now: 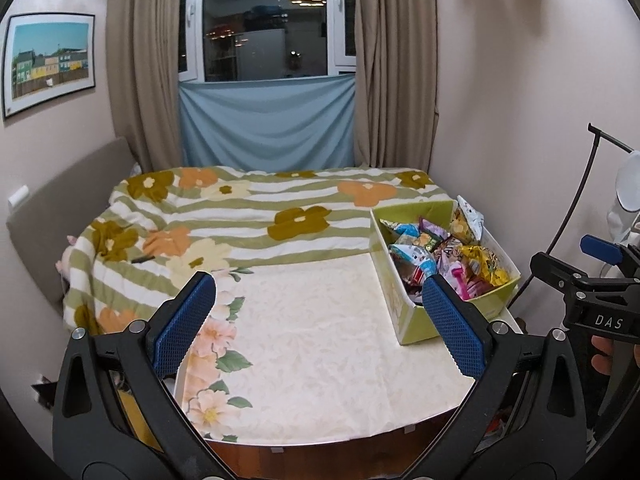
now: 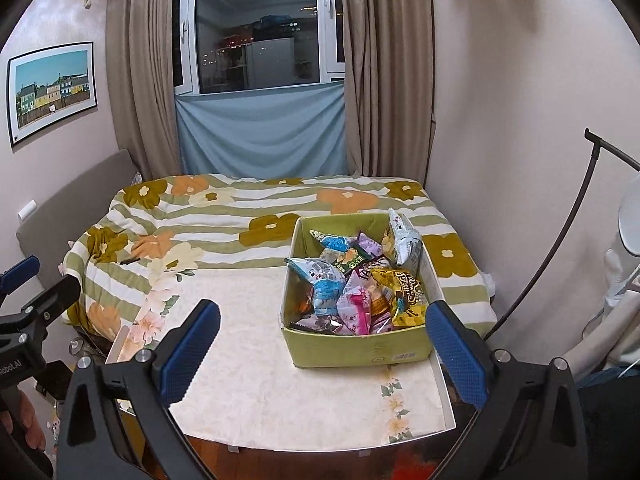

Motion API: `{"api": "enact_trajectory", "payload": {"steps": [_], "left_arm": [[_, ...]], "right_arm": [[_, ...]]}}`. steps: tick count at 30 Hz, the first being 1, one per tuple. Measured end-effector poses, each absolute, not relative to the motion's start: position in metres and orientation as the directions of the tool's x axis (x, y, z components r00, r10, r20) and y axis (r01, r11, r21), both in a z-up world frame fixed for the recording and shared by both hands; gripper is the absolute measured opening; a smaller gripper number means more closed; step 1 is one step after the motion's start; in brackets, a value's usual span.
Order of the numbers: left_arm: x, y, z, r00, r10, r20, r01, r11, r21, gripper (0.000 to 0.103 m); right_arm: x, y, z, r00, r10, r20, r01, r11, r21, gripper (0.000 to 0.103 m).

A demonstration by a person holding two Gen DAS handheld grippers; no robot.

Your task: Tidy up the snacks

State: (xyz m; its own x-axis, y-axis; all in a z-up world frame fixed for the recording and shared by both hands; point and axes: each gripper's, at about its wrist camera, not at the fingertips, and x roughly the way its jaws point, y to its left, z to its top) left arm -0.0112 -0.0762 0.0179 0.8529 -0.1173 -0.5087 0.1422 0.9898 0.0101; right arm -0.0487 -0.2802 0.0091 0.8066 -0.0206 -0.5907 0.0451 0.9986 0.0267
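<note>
Left wrist view: left gripper [image 1: 320, 320] released, empty, above the table [image 1: 312, 360]; green box [image 1: 404, 312] of snack packets [image 1: 452, 256] at the table's right edge. Right wrist view: right gripper [image 2: 324, 352] released, empty, just before the box.

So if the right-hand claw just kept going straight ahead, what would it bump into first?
Probably the green snack box: it sits just ahead of the open right gripper, toward its right finger. Depth is hard to judge.

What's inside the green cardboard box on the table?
The green cardboard box holds a heap of snack packets: a yellow bag, a pink packet, blue ones. Whatever lies beneath the top layer is covered.
</note>
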Motion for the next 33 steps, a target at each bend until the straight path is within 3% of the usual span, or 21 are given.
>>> {"api": "enact_trajectory", "payload": {"steps": [33], "left_arm": [[0.003,-0.088,0.012,0.845,-0.127,-0.520,0.147,0.989,-0.002,0.103]], "right_arm": [[-0.044,-0.281,-0.003,0.798,-0.024,-0.602,0.055,0.998,0.032,0.102]]}}
